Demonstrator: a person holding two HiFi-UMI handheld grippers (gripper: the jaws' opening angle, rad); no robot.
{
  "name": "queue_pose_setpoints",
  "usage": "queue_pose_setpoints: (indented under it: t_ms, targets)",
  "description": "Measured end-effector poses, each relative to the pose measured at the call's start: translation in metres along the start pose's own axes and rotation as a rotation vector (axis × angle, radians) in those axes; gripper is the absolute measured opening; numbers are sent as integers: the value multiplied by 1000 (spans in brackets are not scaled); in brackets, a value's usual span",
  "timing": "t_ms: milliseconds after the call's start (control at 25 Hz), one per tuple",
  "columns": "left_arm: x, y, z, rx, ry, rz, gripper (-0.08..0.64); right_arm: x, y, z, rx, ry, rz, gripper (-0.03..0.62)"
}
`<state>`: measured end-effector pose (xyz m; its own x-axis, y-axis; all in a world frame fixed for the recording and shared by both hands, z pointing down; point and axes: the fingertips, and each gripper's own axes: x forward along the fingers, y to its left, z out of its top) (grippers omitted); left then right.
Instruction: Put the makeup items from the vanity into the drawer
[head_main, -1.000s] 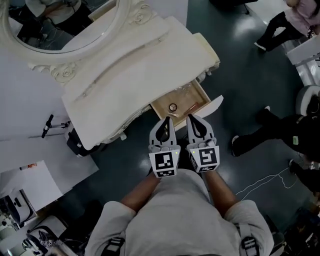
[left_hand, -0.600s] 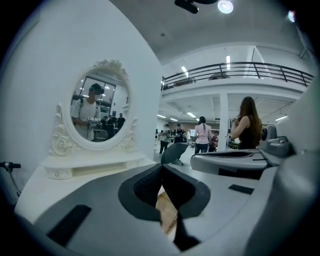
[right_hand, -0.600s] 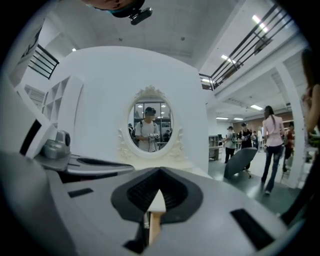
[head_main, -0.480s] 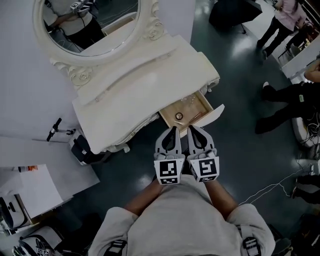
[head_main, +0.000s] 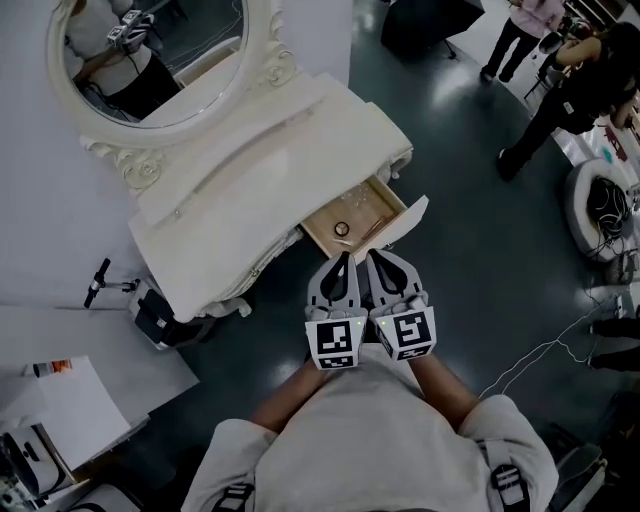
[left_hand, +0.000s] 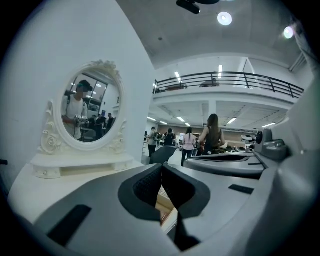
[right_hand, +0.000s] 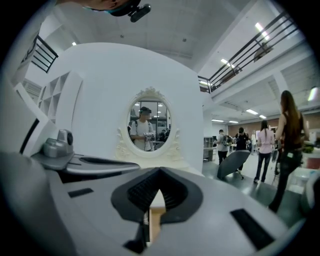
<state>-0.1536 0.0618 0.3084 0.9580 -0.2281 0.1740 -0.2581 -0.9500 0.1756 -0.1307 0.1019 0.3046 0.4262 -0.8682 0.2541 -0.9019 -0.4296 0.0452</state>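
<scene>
Left gripper (head_main: 343, 262) and right gripper (head_main: 373, 258) closed, empty; just ahead, the open drawer (head_main: 407, 221) holds a small round jar (head_main: 342, 229).

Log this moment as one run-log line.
left gripper: shut, empty | right gripper: shut, empty | drawer: open, round item inside

Cream vanity (head_main: 255, 165) w/ oval mirror (head_main: 150, 55), open drawer (head_main: 408, 220), sm. items (head_main: 342, 229) inside
</scene>
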Motion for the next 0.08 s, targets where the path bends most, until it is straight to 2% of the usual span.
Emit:
queue_pose_setpoints:
  t_ms: [80]
  targets:
    - [-2, 0, 1, -3, -4, -2, 8, -2, 2, -3, -3, 15, 5, 14]
